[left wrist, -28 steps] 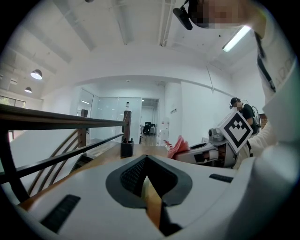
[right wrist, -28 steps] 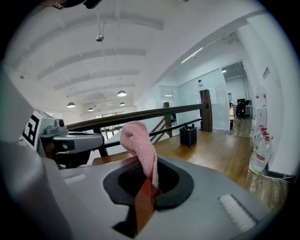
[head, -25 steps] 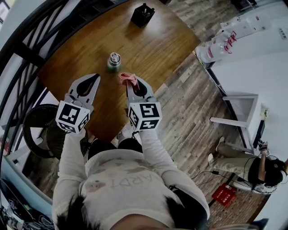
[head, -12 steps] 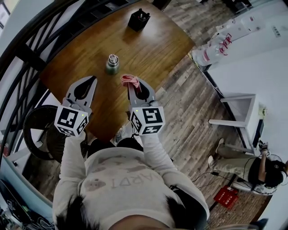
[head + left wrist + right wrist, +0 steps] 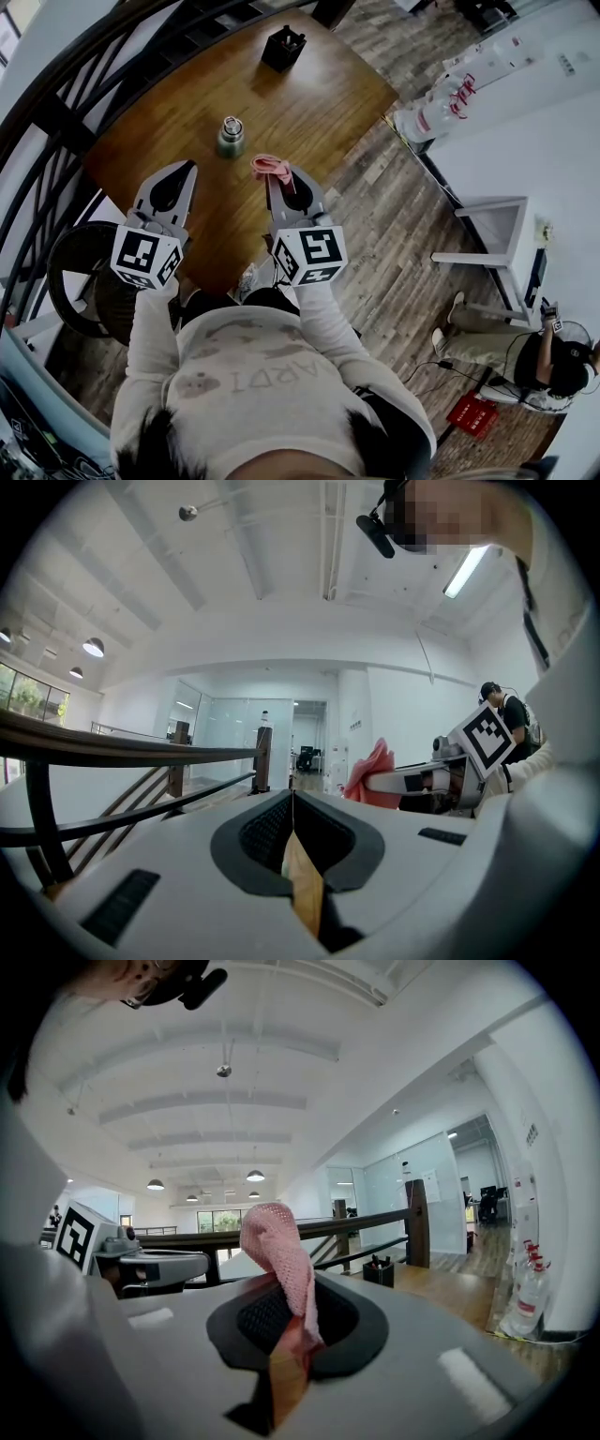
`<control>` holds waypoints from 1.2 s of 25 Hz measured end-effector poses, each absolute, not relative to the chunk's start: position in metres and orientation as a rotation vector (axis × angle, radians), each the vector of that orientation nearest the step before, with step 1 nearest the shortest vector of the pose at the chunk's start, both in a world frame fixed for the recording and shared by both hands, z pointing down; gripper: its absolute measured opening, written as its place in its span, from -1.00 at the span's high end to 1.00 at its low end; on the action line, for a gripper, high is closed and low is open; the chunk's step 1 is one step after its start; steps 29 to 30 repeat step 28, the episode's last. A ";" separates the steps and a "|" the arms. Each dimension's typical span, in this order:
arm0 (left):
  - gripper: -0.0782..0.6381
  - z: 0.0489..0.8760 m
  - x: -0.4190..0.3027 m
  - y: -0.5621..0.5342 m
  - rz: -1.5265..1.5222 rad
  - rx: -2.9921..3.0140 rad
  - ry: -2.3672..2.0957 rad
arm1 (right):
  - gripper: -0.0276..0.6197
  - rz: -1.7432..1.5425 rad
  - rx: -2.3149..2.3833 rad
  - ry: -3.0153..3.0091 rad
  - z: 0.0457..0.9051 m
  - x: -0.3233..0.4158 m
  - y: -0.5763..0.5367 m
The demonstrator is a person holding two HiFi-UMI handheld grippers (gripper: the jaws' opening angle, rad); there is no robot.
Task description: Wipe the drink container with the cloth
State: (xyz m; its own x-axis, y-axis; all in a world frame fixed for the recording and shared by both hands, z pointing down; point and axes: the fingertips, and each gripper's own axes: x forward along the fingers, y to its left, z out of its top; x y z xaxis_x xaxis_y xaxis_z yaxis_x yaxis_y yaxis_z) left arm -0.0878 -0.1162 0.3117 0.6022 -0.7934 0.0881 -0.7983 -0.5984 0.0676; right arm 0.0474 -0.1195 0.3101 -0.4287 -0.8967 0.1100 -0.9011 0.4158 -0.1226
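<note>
Right gripper [image 5: 286, 1288] has its fingers clamped on the pink cloth [image 5: 275, 1241]. Left gripper [image 5: 292, 803] fingers are pressed together, empty. The drink container [image 5: 231, 137] stands on the desk [image 5: 309, 103], ahead of both, untouched.

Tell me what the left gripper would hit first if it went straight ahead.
Likely the railing: the left gripper points over the table, left of the drink container. Depth is unclear.

The left gripper [image 5: 189, 168] is held closed and empty; beside it, the right gripper [image 5: 277, 180] is clamped on the cloth [image 5: 268, 165].
</note>
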 end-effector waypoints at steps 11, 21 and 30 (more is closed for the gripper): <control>0.80 0.299 -0.086 -0.109 0.054 2.746 -1.382 | 0.80 0.205 1.682 -2.660 0.292 0.051 -0.113; 0.80 0.293 -0.081 -0.105 0.036 2.768 -1.358 | 0.80 0.185 1.685 -2.663 0.286 0.052 -0.109; 0.80 0.290 -0.080 -0.106 0.031 2.774 -1.361 | 0.80 0.181 1.684 -2.671 0.285 0.051 -0.109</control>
